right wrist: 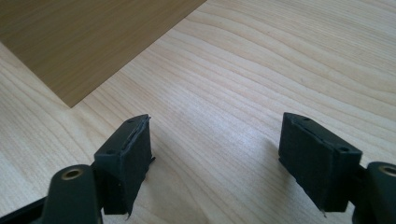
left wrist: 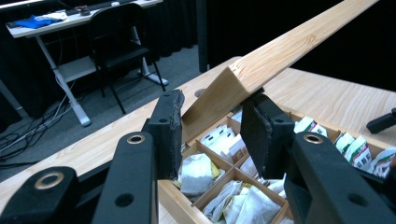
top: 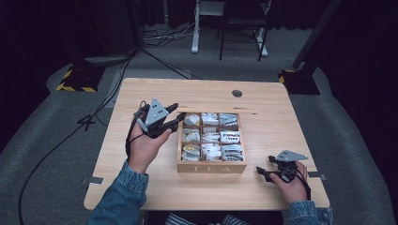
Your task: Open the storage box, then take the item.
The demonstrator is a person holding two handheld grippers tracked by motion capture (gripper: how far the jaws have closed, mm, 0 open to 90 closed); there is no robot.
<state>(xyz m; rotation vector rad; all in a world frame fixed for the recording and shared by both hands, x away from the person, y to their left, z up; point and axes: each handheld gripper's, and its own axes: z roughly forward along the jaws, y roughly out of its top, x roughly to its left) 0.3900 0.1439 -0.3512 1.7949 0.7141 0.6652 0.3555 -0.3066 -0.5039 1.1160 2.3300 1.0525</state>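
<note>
The wooden tea box [top: 212, 167] sits near the middle of the table [top: 141, 187], its front marked TEA and its nine compartments packed with tea bags [top: 210, 137]. Its hinged lid [left wrist: 280, 51] stands raised on the far side, and in the high view I see it edge-on as a thin strip along the back of the box. My left gripper [top: 172, 120] is at the box's far left corner, and in the left gripper view the lid's corner sits between the two black pads [left wrist: 261, 135], which press on its edges; I read that gripper as clamped on the lid. Below the jaws I see white sachets lying in the partitions.

My right gripper [top: 265, 172] rests low near the table's front right, just beside the box's front right corner and apart from it. Its jaws stand wide apart with nothing but bare wood grain between them, and one side wall of the box shows at the upper left of the right gripper view.
</note>
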